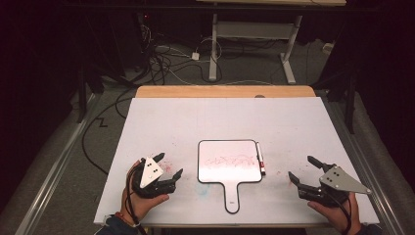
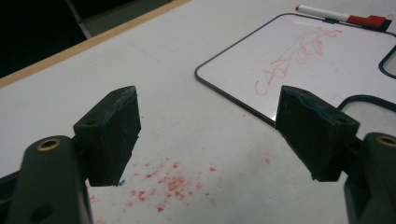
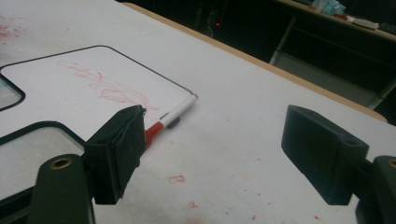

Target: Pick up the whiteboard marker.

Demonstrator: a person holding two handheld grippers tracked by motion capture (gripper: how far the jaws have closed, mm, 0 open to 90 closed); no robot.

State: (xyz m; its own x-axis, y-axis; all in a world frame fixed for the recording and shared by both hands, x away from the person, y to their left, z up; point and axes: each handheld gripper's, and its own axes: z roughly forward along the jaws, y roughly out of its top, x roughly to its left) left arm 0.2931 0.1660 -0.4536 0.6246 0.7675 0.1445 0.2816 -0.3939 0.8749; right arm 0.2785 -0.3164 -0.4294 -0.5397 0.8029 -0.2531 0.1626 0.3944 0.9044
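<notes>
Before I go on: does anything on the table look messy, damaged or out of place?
Yes. Red marker specks are scattered on the white table cover near the left gripper, off the whiteboard. The board itself carries a red scribble. The marker lies neatly along its right edge. Nothing looks damaged.

Dark room; cables (image 1: 161,58) strewn on grey floor (image 1: 63,147) below a desk frame (image 1: 254,39).

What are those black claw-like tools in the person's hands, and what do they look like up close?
They are two handheld grippers. The left gripper and right gripper are black, each with two blocky jaws, brass-ringed screw holes near the pads, and a grey three-cornered plate on top with small dark dots. A dark cable trails from each. The left wrist shows a dark sleeve cuff.
</notes>
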